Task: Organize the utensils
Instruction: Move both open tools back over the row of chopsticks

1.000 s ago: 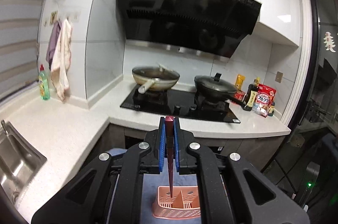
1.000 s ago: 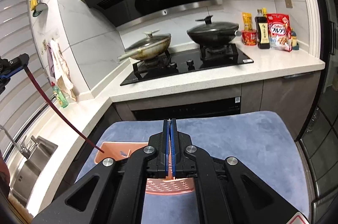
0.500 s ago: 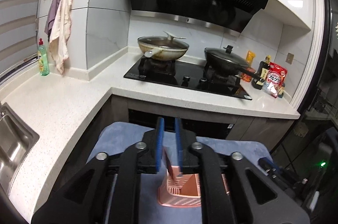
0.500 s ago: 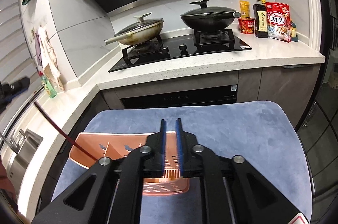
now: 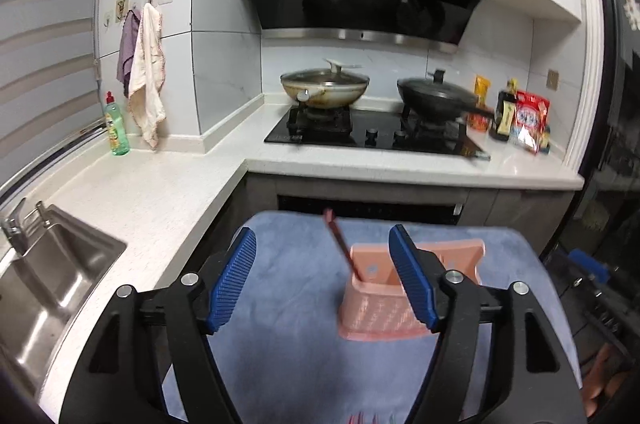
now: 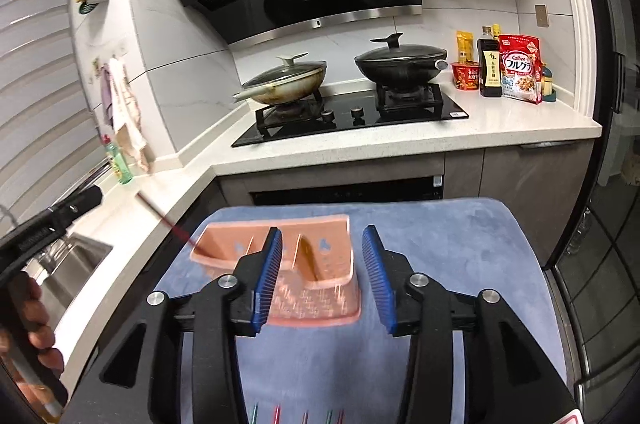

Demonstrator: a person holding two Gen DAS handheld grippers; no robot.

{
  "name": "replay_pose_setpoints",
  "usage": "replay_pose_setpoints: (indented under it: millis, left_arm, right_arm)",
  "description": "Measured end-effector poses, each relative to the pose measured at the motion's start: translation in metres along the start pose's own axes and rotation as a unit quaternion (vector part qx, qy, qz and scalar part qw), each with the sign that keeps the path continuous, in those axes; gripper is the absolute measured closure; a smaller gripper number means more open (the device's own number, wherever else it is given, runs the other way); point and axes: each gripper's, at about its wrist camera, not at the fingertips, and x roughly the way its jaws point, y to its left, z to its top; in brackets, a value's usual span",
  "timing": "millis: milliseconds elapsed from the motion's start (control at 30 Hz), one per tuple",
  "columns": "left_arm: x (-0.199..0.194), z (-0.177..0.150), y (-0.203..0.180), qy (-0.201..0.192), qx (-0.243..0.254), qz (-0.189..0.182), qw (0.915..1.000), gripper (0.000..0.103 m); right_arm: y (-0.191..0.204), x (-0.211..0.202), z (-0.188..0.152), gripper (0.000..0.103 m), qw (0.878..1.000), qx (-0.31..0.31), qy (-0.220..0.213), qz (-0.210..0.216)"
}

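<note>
A pink slotted utensil holder [image 5: 380,304] stands on a blue mat [image 5: 288,264]. One dark red chopstick [image 5: 340,244] leans left out of its left compartment and touches no pad. My left gripper [image 5: 322,280] is pulled back from it, its jaws opening with nothing between them. In the right wrist view the holder [image 6: 320,248] lies just beyond my right gripper [image 6: 323,276], whose jaws are opening and hold nothing. The chopstick [image 6: 172,226] shows there as a blur. The left gripper [image 6: 60,216] and a person's hand [image 6: 36,324] are at the left edge.
Behind the mat runs a white L-shaped counter [image 5: 168,192] with a sink [image 5: 52,288] at left. On the hob [image 6: 352,116] sit two lidded pans. A green soap bottle [image 5: 116,128] and groceries [image 6: 516,68] stand on the counter. Several coloured utensil tips [image 6: 304,416] show at the bottom edge.
The left gripper has let go of the chopstick, which now leans in the holder, and has dropped back. Both grippers went from shut to open. The right gripper shifted towards the holder.
</note>
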Motion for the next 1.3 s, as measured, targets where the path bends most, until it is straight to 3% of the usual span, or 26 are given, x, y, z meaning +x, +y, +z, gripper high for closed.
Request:
replay_pose_setpoints:
  millis: [333,700,1067,1300]
  left_arm:
    - [-0.038,-0.106,0.012,0.078,-0.001,0.003,0.9970,0.038]
    - [-0.074,-0.209,0.011,0.129,0.001,0.006,0.9916,0.038]
    - [-0.087,-0.262,0.016,0.164,-0.005,0.001,0.9864,0.038]
    - [-0.092,-0.277,0.021,0.173,-0.007,0.001,0.9849,0.038]
  right_arm:
    - [0.003,-0.071,-0.087,0.060,0.999,-0.026,0.027,-0.027]
    - [0.009,-0.102,-0.195,0.060,0.993,-0.043,0.086,-0.064]
    - [0.017,-0.106,-0.260,0.060,0.988,-0.044,0.128,-0.069]
    - [0.023,-0.102,-0.276,0.065,0.987,-0.053,0.129,-0.075]
